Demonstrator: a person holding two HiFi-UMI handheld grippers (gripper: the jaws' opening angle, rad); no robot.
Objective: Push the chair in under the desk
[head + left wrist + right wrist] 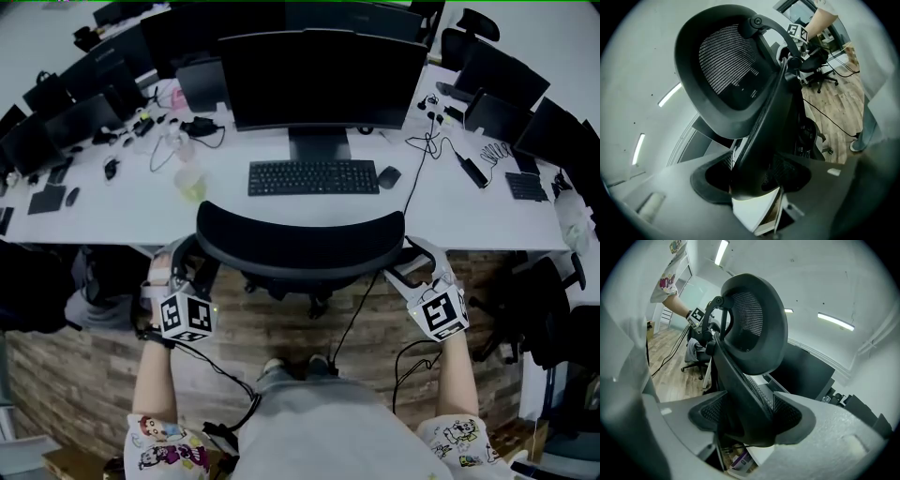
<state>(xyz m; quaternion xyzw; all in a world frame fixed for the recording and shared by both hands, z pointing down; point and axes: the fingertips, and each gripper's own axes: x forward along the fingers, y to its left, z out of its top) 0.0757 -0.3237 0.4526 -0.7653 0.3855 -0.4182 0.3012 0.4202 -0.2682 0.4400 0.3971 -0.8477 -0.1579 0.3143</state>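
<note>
Chair (300,246), frame centre: left gripper (185,274) and right gripper (419,274), fingers (797,416) pinching its backrest edges. Advised: push both sides evenly, straight toward surface (141,208) above.

Nothing here that I can read; the marker cube (186,317) on my left gripper (185,255) and its twin (441,311) on my right gripper (413,261) bear only black-and-white square patterns, no letters or digits; the keyboard (313,177) has keys too small to make out; my sleeves (169,442) carry cartoon prints with no legible wording; a purple box (740,459) low in the right gripper view has a label too blurred to tell.
</note>
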